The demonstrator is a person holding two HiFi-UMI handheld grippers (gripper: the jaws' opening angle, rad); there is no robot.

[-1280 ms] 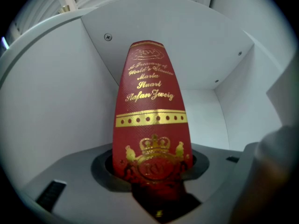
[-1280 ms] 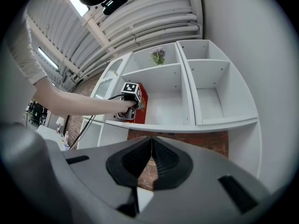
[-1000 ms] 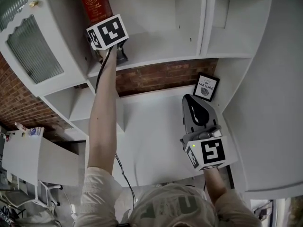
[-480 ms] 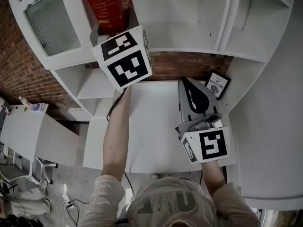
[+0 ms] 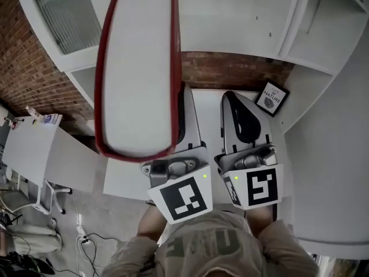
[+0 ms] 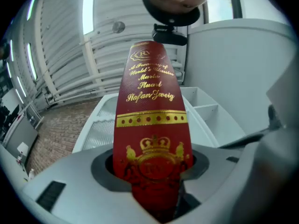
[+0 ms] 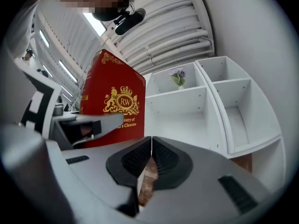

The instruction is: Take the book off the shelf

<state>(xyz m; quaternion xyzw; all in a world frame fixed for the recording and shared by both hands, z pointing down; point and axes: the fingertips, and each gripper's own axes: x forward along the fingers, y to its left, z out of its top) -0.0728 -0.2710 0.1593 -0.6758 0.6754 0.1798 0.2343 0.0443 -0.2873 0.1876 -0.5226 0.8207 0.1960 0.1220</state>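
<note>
nearest, the left gripper [image 6: 152,183] pinches the red book [image 5: 138,68] across its covers at the foot of the spine, with its jaws held apart by the book's thickness. a second ago this gripper was stretched up at the far shelf, where the book stood. now the arm has come back and the book hangs close under the head camera. its pale page edge and red cover rim fill the left of the head view, clear of every board. just to its right the right gripper [image 5: 232,100] is empty, jaws pressed together, over the white desk [image 5: 207,105]. farther right, a small framed picture [image 5: 272,98] sits near the brick wall [image 5: 230,71]. the white shelf unit [image 5: 242,33] rises beyond. i judge the book is off the shelf, and only setting it down may remain.
</note>
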